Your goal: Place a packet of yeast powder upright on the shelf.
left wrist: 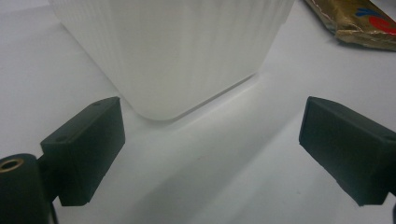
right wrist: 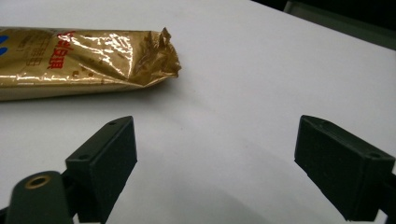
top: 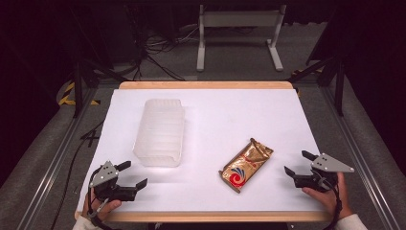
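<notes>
A translucent white ribbed plastic container (top: 160, 132) lies upside down on the left half of the white table (top: 215, 115). A gold snack packet (top: 246, 164) with red and blue print lies flat to its right. My left gripper (top: 132, 174) rests near the front left corner, open, with nothing between its jaws. In the left gripper view the container (left wrist: 177, 51) looms just ahead of the open left gripper (left wrist: 212, 144), with the packet (left wrist: 359, 21) at top right. My right gripper (top: 298, 163) sits open at the front right. In the right gripper view the packet (right wrist: 88, 58) lies ahead to the left of the open right gripper (right wrist: 215, 163).
A wooden edge (top: 206, 85) borders the table's far side. Beyond it stand a white metal frame (top: 239, 33) and loose cables (top: 158, 48) on the grey floor. Metal rails (top: 52, 163) run along both sides of the table.
</notes>
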`<state>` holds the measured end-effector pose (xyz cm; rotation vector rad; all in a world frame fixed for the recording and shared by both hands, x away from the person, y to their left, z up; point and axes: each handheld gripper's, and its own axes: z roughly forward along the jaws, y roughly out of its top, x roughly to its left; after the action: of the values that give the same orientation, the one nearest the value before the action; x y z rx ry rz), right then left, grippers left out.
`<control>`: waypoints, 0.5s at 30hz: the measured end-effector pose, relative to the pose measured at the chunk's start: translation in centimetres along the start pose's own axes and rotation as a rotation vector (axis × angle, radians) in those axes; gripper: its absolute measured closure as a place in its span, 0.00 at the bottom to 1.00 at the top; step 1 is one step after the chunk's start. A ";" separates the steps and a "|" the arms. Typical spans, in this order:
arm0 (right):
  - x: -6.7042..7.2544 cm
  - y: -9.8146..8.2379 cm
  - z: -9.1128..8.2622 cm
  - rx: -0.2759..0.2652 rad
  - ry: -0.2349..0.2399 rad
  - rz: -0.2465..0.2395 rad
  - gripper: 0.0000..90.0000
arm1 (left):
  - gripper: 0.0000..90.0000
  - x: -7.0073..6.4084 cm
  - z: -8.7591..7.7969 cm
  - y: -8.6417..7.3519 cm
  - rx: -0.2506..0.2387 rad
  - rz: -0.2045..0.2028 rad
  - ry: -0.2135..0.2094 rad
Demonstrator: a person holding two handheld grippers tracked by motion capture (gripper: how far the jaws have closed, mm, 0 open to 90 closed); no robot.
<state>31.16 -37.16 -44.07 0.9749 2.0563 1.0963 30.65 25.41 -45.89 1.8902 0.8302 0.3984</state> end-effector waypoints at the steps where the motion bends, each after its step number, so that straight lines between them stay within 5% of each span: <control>1: 0.0 0.0 0.1 0.007 -0.001 0.000 0.16 | 0.09 0.0 0.0 0.0 -0.003 0.001 0.000; 6: -0.2 0.1 0.2 0.005 0.032 0.053 0.21 | 0.09 0.0 -0.1 0.0 -0.007 -0.001 0.004; 7: -0.5 0.3 0.4 -0.008 0.075 0.131 0.23 | 0.09 -0.1 -0.1 0.0 -0.009 0.001 0.005; 8: -0.5 0.4 0.6 -0.010 0.082 0.144 0.24 | 0.09 -0.1 -0.1 0.0 -0.009 0.001 0.005; 15: 0.3 1.6 2.5 0.042 0.118 0.167 0.25 | 0.09 -0.1 -0.1 -0.1 -0.013 0.006 0.005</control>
<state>33.42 -35.31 -43.92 1.1453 2.1301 1.2264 30.52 25.41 -45.90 1.8808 0.8233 0.4121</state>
